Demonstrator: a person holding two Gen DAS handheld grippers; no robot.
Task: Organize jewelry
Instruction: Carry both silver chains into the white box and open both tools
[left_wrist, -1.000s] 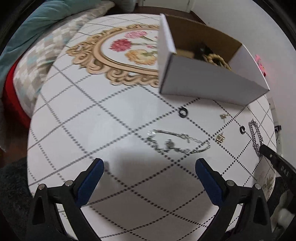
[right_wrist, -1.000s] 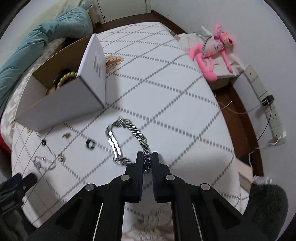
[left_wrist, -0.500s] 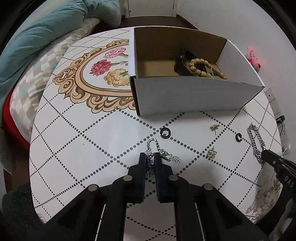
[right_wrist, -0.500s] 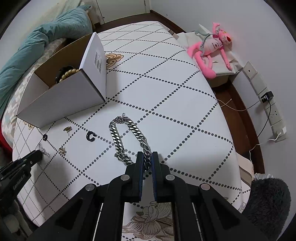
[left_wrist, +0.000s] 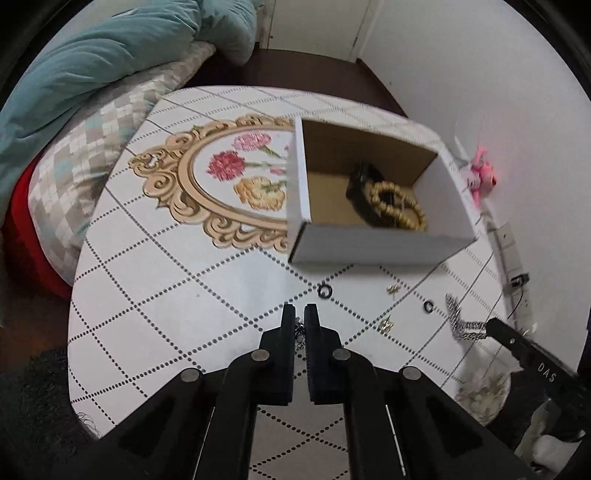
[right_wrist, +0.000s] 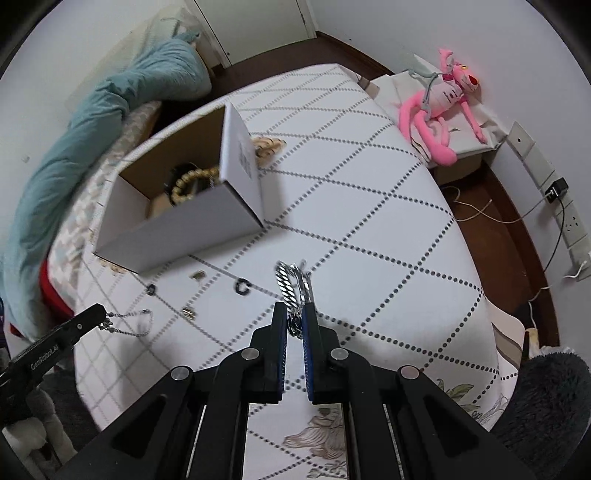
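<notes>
My left gripper is shut on a thin silver chain, lifted off the table; the chain dangles from its tip in the right wrist view. My right gripper is shut on a thick silver curb-link bracelet, raised above the table; it also shows in the left wrist view. An open cardboard box holds a gold bead bracelet and a dark item. Two black rings and two small gold earrings lie on the table in front of the box.
The round table has a white dotted-diamond cloth with a floral medallion. A teal blanket and cushions lie at the left. A pink plush toy sits by the wall beyond the table.
The left gripper closed on the thin chain and lifted it off the table. The right gripper raised the thick bracelet, which now hangs bunched. Both views rose toward the box.
</notes>
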